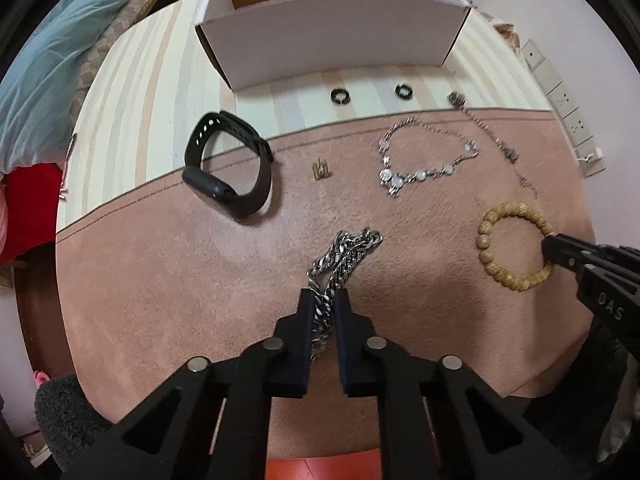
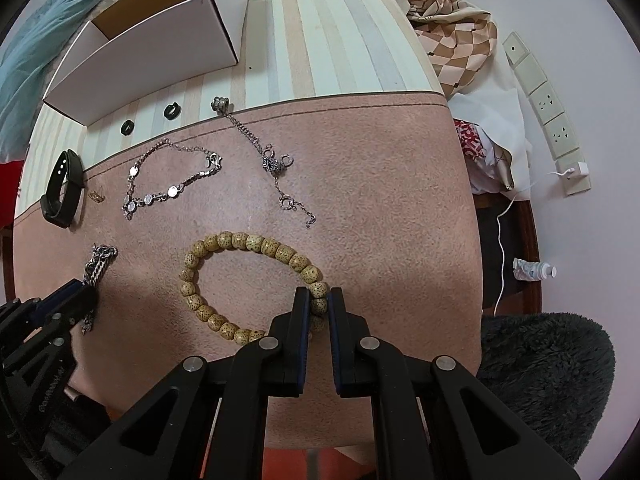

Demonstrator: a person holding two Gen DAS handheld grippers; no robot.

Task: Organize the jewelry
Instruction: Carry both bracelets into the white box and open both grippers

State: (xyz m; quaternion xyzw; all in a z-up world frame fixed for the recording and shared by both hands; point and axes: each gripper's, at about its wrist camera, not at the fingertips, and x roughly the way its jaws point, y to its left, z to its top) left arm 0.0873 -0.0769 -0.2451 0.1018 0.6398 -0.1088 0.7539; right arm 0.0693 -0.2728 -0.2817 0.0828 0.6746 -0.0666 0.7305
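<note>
The left gripper (image 1: 324, 300) is clenched on the near end of a heavy steel chain (image 1: 340, 256), whose links run up between the two fingers and bunch together on the pink mat (image 1: 160, 280) just ahead of the tips. The right gripper (image 2: 318, 298) is closed around the near right side of a wooden bead bracelet (image 2: 240, 248), a few beads pinched between its fingers while the rest of the loop lies flat on the mat toward the left. In the left wrist view the bracelet sits well to the right of the chain, with the right gripper's tips touching it from the right edge. Farther back on the mat lies a silver bracelet with round discs (image 1: 424, 160), and to its right a thinner silver chain with charms (image 1: 492, 140) stretches from the striped cloth (image 1: 140, 100) down onto the mat. A small gold piece (image 1: 321, 169) rests between the disc bracelet and a black fitness band (image 1: 232, 168), which stands on its edge across the seam of cloth and mat. Two black rings (image 1: 340, 96) lie apart on the striped cloth, just in front of an open white cardboard box (image 1: 332, 36) at the far side of the table.
</note>
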